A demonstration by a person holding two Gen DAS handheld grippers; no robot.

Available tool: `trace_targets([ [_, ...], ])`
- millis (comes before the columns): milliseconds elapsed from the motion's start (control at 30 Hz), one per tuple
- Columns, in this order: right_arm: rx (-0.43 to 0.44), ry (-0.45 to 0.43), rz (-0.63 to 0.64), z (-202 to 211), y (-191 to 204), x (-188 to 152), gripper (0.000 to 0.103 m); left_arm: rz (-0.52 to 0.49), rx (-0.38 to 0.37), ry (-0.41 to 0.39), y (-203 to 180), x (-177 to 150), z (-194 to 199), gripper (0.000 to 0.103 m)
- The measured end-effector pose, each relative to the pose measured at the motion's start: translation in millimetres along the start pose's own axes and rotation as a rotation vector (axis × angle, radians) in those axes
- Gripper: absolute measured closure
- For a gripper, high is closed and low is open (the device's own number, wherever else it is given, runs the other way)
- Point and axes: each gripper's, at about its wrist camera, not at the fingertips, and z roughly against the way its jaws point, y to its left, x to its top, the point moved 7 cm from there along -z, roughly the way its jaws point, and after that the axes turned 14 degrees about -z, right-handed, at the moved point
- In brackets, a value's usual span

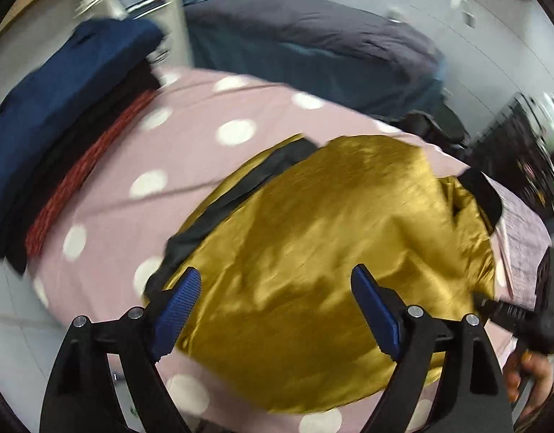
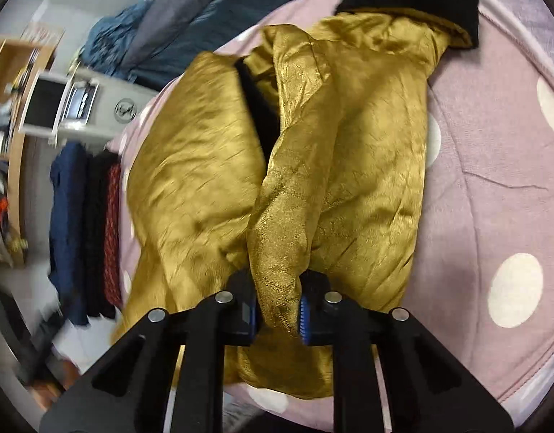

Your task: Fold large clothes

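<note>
the shiny, crinkled gold satin garment with black trim (image 2: pixel 204 166) lies bunched on the pink white-dotted bedsheet (image 2: pixel 493 195), one twisted fold pinched between the nearly closed blue-padded fingers of the right gripper (image 2: pixel 278 315). the left gripper (image 1: pixel 277 310) hovers over the same cloth, fingers spread wide and holding nothing. left of those fingers, folded navy, black and red clothes (image 1: pixel 60 126) sit stacked.

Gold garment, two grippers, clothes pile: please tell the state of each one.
gold garment: crumpled on the polka-dot cover, partly folded, one bunched part clamped.
right gripper: shut on the gold garment.
left gripper: open above the gold cloth, gripping nothing.
stacked clothes: folded, piled at the edge of the cover.
</note>
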Motion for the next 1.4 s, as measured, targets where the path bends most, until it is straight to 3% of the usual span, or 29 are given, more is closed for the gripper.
trace_targets([
  [200, -0.112, 0.012, -0.023, 56, -79, -70, 0.094, -0.248, -0.092, -0.055, -79, 87, -20, 0.012],
  [300, -0.251, 0.002, -0.101, 83, -138, -105, 0.095, -0.408, -0.119, -0.081, -135, 130, -35, 0.006],
  [400, -0.316, -0.058, -0.223, 104, -179, -120, 0.095, -0.559, -0.100, -0.077, -187, 161, -67, 0.006],
  [467, -0.307, -0.097, -0.280, 112, -187, -130, 0.095, -0.669, -0.074, -0.015, -222, 173, -110, 0.006],
  [600, -0.320, -0.156, -0.288, 118, -184, -147, 0.095, -0.739, -0.019, 0.199, -248, 161, -201, 0.006],
  [667, -0.348, -0.181, -0.262, 115, -171, -160, 0.095, -0.778, -0.024, 0.287, -255, 139, -235, 0.014],
  [700, -0.354, -0.187, -0.262, 111, -167, -156, 0.095, -0.794, -0.033, 0.326, -254, 127, -244, 0.034],
  [733, -0.357, -0.191, -0.271, 109, -166, -154, 0.095, -0.807, -0.048, 0.367, -254, 111, -252, 0.064],
  [767, -0.357, -0.194, -0.277, 110, -162, -156, 0.095, -0.816, -0.059, 0.392, -251, 97, -255, 0.077],
  [800, -0.359, -0.199, -0.281, 111, -160, -153, 0.095, -0.821, -0.056, 0.381, -247, 91, -255, 0.094],
  [867, -0.362, -0.210, -0.268, 121, -165, -152, 0.095, -0.790, -0.062, 0.292, -234, 94, -241, 0.096],
  [967, -0.355, -0.235, -0.209, 131, -156, -133, 0.095, -0.626, -0.113, 0.152, -189, 122, -195, 0.097],
  [1100, -0.336, -0.318, -0.121, 161, -130, -98, 0.095, -0.397, -0.005, -0.056, -71, 174, -108, 0.098],
  [1233, -0.275, -0.443, -0.022, 209, -95, -57, 0.095, -0.180, 0.156, -0.197, 64, 189, -24, 0.098],
  [1333, -0.207, -0.542, 0.063, 245, -62, -18, 0.095, -0.096, 0.274, -0.280, 129, 195, 27, 0.098],
  [1400, -0.163, -0.596, 0.122, 264, -39, 10, 0.095, -0.047, 0.313, -0.329, 148, 205, 52, 0.098],
])
